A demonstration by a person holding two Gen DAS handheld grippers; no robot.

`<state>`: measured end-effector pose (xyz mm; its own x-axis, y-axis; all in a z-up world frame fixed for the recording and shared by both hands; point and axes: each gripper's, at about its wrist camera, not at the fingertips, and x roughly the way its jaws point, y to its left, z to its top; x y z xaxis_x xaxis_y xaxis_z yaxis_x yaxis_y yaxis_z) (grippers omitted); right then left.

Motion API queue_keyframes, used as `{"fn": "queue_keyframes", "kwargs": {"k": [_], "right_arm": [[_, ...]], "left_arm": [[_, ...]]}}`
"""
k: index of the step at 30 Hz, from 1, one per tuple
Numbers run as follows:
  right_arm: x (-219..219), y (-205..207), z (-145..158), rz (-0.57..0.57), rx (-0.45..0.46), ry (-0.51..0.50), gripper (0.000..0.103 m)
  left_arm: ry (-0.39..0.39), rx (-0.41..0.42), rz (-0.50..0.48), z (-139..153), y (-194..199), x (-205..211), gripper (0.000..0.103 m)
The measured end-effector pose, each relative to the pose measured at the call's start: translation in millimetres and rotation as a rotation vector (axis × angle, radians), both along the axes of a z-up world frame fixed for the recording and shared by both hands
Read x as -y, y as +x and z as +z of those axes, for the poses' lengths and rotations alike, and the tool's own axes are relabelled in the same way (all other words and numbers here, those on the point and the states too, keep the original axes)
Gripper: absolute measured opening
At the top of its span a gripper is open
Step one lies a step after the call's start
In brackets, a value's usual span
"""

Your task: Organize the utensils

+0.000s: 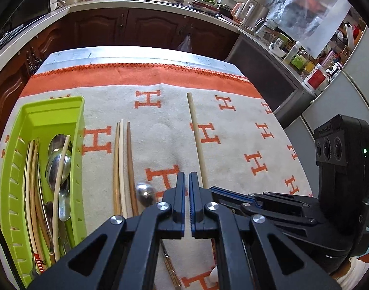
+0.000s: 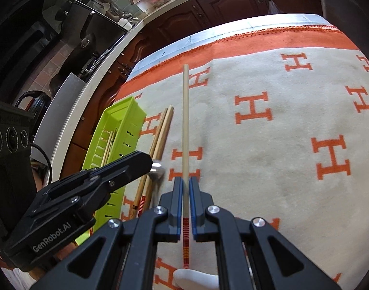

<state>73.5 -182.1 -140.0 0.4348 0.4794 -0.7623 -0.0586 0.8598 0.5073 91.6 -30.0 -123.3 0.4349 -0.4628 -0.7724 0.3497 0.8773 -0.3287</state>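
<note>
My right gripper (image 2: 186, 181) is clamped on a pale chopstick (image 2: 186, 120) whose red-banded end is cut off behind the fingers, and my left gripper (image 1: 187, 176) is closed on nothing. The green tray (image 1: 78, 130) of utensils sits at the cloth's left; beside it three chopsticks (image 1: 121, 164) and a spoon (image 1: 144, 192) are partly hidden by my left gripper.

Both wrist views look steeply down, close over the blanket (image 1: 160, 125), sharing the green tray (image 2: 126, 118).
</note>
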Motion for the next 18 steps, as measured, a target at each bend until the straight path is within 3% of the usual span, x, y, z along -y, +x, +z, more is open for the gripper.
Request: {"fn": "queue_keyframes", "kwargs": {"k": [6,11,18], "right_arm": [[-4,-2,1,0.005,-0.001,-0.028,0.005],[-2,-2,-1,0.004,-0.013,-0.029,0.005],[-1,-2,-3,0.005,-0.02,-0.027,0.005]], "left_arm": [[0.056,-0.023,0.007,-8,2,-6,0.001],[0.125,-0.04,0.017,-18,3,-8,0.032],[0.143,-0.09,0.023,-34,9,-9,0.034]]}}
